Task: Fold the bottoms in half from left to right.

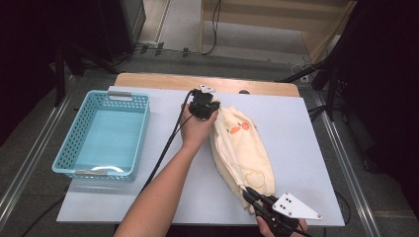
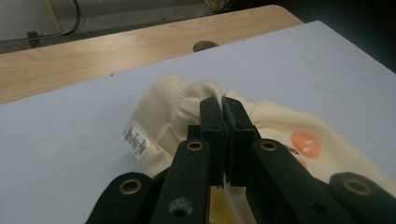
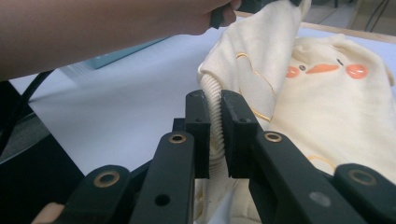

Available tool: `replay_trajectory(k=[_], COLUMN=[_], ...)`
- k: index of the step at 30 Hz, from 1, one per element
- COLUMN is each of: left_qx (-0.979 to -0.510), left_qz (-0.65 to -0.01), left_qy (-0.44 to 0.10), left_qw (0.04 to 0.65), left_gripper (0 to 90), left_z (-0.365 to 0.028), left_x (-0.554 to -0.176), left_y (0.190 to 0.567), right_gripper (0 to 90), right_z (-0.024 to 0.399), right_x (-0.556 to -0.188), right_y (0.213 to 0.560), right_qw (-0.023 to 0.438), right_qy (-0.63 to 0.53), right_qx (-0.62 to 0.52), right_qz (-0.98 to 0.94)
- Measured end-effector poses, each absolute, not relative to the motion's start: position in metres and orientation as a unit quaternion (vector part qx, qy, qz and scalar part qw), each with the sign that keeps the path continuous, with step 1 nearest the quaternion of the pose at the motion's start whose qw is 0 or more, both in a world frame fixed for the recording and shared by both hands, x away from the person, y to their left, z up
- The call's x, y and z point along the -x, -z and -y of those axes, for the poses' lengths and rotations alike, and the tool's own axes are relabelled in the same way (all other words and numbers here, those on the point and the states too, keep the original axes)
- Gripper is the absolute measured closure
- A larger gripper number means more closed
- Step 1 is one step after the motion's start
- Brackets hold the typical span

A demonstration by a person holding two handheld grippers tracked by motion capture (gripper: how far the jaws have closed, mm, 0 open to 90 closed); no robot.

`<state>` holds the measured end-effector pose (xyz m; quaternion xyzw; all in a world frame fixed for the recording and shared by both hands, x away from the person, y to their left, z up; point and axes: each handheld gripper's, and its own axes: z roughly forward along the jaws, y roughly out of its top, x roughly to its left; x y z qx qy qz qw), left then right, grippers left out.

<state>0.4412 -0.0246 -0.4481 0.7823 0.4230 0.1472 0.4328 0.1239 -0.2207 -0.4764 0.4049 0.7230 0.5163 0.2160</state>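
Note:
A cream sweater [image 1: 242, 148] with an orange duck face lies folded lengthwise on the white table top [image 1: 296, 123], right of centre. My left gripper [image 1: 203, 106] is at its far end, shut on the fabric near the ribbed collar [image 2: 159, 105], where a white label [image 2: 136, 139] shows. My right gripper [image 1: 257, 200] is at the near end, shut on the ribbed hem [image 3: 214, 116]. In the right gripper view the sweater [image 3: 327, 107] spreads beyond the jaws, with the duck face at upper right and the person's forearm [image 3: 93, 28] across the top.
A light blue plastic basket [image 1: 106, 133] stands on the left of the table. A wooden board edge [image 1: 207, 81] runs along the far side. Black cables trail from the left gripper down along the forearm [image 1: 163, 192]. Dark stands flank the table.

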Motion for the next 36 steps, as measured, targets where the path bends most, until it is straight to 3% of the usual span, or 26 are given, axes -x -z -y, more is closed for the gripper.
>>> replay_trajectory(k=[20,21,23,27,30,33,36], left_qx=[-0.801,-0.802,-0.801,-0.793,-0.788,-0.784,-0.786], left_qz=[-0.405,-0.401,-0.400,-0.391,-0.397,-0.405,-0.411], left_qy=[-0.099,-0.090,-0.090,-0.092,-0.102,-0.105,-0.113], left_qw=[0.430,0.433,0.436,0.458,0.459,0.459,0.447], left_gripper=[87.3,82.7,60.4,43.2,41.0,40.6,40.8], left_z=[0.082,0.082,0.083,0.069,0.056,0.042,0.032], left_x=[-0.452,-0.453,-0.450,-0.446,-0.445,-0.444,-0.441], left_y=[0.472,0.473,0.474,0.469,0.468,0.468,0.470], right_gripper=[80.2,80.2,80.1,79.7,75.5,60.8,53.2], right_z=[0.261,0.263,0.266,0.269,0.269,0.270,0.271], right_x=[-0.119,-0.120,-0.121,-0.123,-0.124,-0.123,-0.122], right_y=[0.494,0.496,0.500,0.503,0.502,0.498,0.493], right_qw=[0.230,0.232,0.231,0.228,0.236,0.241,0.250], right_qy=[-0.479,-0.474,-0.467,-0.458,-0.455,-0.458,-0.462], right_qx=[-0.489,-0.493,-0.505,-0.520,-0.518,-0.517,-0.508], right_qz=[-0.692,-0.691,-0.688,-0.684,-0.684,-0.682,-0.683])
